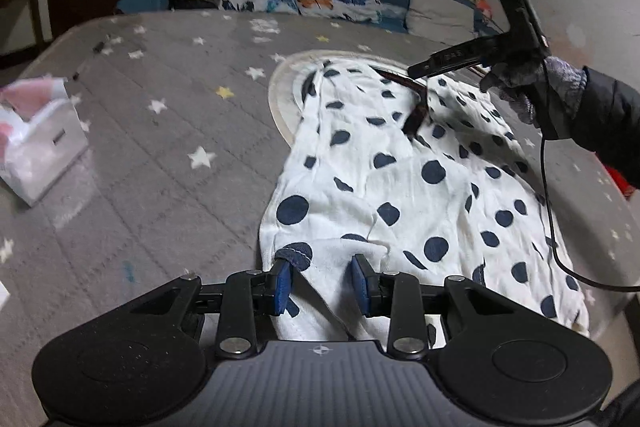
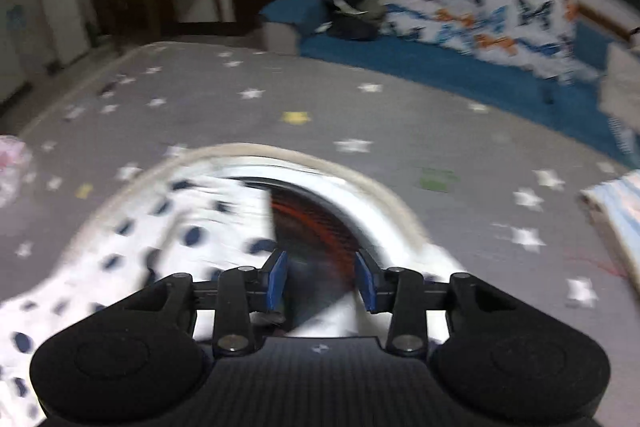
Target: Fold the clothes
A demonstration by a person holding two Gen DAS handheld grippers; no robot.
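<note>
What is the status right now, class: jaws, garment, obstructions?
Left gripper open, hem between jaws. Right gripper open over the far end. Polka-dot garment flat, unfolded on star mat. White box well clear.

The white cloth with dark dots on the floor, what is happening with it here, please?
A person is folding clothes with a handheld gripper in each hand. The polka-dot garment lies spread on the grey star-patterned mat. The left gripper is at its near edge, jaws apart, with fabric between the pads. The right gripper, held by a gloved hand, hovers open over the far end, near a dark reddish patch. The right wrist view is blurred.
</note>
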